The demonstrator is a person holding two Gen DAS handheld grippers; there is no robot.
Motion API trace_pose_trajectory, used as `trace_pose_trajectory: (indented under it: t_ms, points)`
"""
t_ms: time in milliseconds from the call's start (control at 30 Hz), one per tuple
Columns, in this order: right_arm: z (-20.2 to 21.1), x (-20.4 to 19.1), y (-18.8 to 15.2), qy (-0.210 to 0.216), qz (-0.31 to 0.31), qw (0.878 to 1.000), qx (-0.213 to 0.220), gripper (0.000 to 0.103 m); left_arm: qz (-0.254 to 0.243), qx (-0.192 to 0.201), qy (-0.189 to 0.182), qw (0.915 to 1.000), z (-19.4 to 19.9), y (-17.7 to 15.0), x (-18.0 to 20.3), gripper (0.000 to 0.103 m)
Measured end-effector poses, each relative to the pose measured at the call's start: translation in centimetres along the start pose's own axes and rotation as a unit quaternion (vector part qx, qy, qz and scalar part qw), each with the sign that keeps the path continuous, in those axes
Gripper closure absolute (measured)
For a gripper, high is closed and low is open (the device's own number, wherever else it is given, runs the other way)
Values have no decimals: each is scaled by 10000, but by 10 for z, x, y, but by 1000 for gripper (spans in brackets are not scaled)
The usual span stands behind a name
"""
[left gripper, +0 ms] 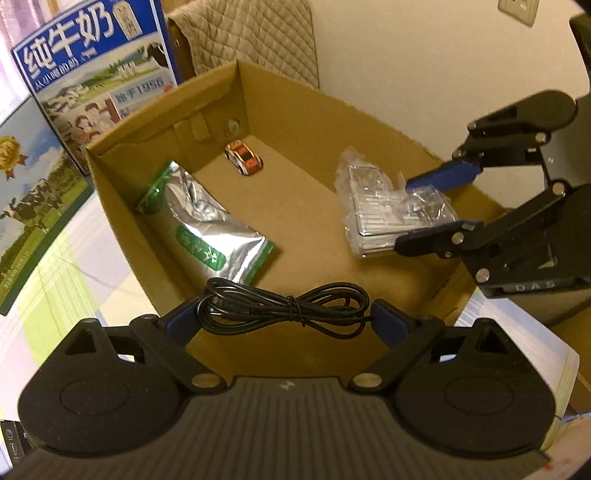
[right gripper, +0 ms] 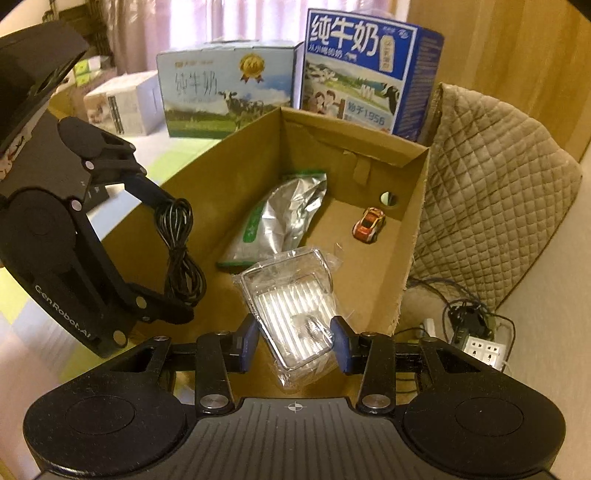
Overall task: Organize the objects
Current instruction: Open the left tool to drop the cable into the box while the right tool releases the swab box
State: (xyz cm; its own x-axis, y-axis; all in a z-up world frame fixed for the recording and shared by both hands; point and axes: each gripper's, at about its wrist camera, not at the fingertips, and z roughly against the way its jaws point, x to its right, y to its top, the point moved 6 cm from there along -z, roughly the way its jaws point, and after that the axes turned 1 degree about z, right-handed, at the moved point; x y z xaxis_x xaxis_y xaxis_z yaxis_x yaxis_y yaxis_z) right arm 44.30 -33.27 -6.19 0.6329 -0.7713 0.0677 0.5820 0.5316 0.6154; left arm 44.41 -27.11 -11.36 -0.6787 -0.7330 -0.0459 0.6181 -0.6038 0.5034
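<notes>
An open cardboard box (left gripper: 122,192) (right gripper: 413,236) holds a silver foil pouch with green labels (left gripper: 207,221) (right gripper: 280,218) along one wall and a small red and orange toy car (left gripper: 243,158) (right gripper: 369,224) near the far corner. My left gripper (left gripper: 284,319) (right gripper: 177,258) is shut on a tied coil of black cable (left gripper: 284,310) (right gripper: 181,251) over the box's near edge. My right gripper (left gripper: 406,212) (right gripper: 293,343) is shut on a clear plastic packet (left gripper: 380,210) (right gripper: 291,314) with a ribbed tray inside, over the box's right side.
Two printed milk cartons (left gripper: 99,66) (right gripper: 369,70) (right gripper: 225,88) stand behind the box. A quilted beige chair cover (right gripper: 498,192) (left gripper: 251,33) is beside it. A white power strip (right gripper: 484,349) with tangled wires lies on the floor below. Small white boxes (right gripper: 125,103) sit far left.
</notes>
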Motion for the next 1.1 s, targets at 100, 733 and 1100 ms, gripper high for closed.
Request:
trace_pose_trajectory:
  t_ms: [100, 733, 1100]
  points:
    - [-6, 4, 1, -3, 43, 9999, -110, 64, -57, -104, -34, 9999, -6, 1, 1, 8]
    - [-14, 8, 3, 56, 34, 9998, -189, 64, -195, -362, 26, 9992, -16, 4, 2, 6]
    - [-14, 9, 2, 56, 17, 9998, -176, 64, -199, -324, 51, 9993, -15, 4, 3, 6]
